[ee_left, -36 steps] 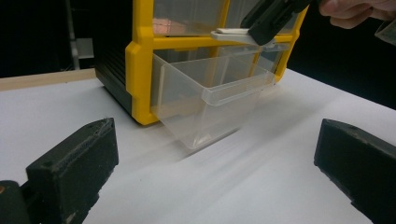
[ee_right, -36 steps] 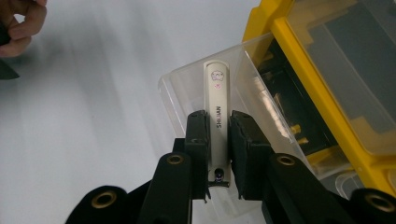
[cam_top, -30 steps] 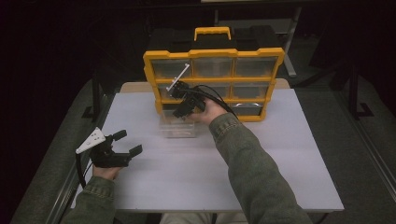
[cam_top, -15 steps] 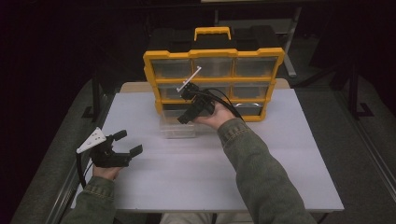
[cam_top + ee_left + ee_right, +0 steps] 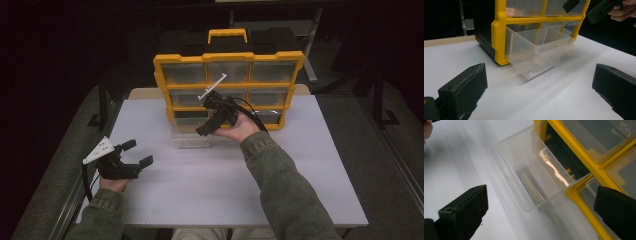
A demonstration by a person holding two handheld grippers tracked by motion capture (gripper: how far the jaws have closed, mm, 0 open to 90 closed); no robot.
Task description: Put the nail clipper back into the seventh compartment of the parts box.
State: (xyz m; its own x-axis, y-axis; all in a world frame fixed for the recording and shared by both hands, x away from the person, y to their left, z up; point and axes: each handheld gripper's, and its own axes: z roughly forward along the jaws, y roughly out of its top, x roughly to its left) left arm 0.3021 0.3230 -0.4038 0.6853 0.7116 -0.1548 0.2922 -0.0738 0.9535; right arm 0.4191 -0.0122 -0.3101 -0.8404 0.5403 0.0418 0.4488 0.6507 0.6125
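A yellow organizer case (image 5: 227,57) with clear drawers stands at the back of the white table (image 5: 225,190). Its bottom-left clear drawer (image 5: 190,136) is pulled out onto the table; in the right gripper view this drawer (image 5: 529,170) holds a thin pale strip (image 5: 532,188). My right gripper (image 5: 212,122) hovers open just right of the drawer, in front of the case. My left gripper (image 5: 137,152) rests open near the table's left front, pointing at the drawer (image 5: 536,50), nothing between its jaws.
The case has a yellow handle (image 5: 227,35) on top and a black back. Dark floor and metal frame legs (image 5: 382,100) surround the table. Bare table surface stretches across the front and right.
My right gripper has moved up and to the right, away from the pulled-out drawer. The left gripper has stayed put.
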